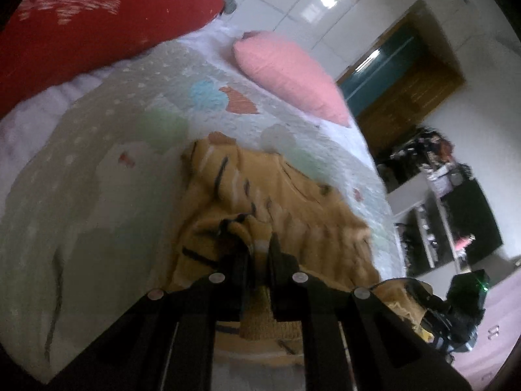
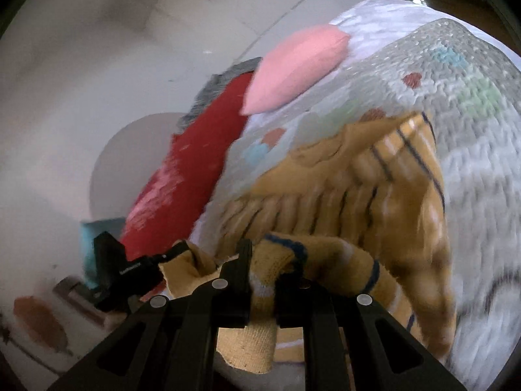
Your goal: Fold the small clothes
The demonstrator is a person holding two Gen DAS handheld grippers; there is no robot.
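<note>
A small mustard-yellow knit sweater [image 1: 276, 202] with dark and white stripes lies on the quilted bedspread [image 1: 97, 169]. My left gripper [image 1: 259, 244] is shut on a fold of the sweater's near edge, with knit bunched between the fingers. My right gripper [image 2: 263, 264] is shut on another part of the same sweater [image 2: 358, 189], lifting its hem off the bed [image 2: 472, 179]. The right gripper's body shows in the left wrist view [image 1: 456, 309] at lower right. The left gripper's body shows in the right wrist view [image 2: 120, 273] at lower left.
A pink pillow [image 1: 289, 75] and a red cushion [image 1: 97, 22] lie at the head of the bed; both also show in the right wrist view [image 2: 299, 65], [image 2: 192, 169]. A wooden door [image 1: 407, 88] and cluttered shelves [image 1: 439, 202] stand beyond the bed edge.
</note>
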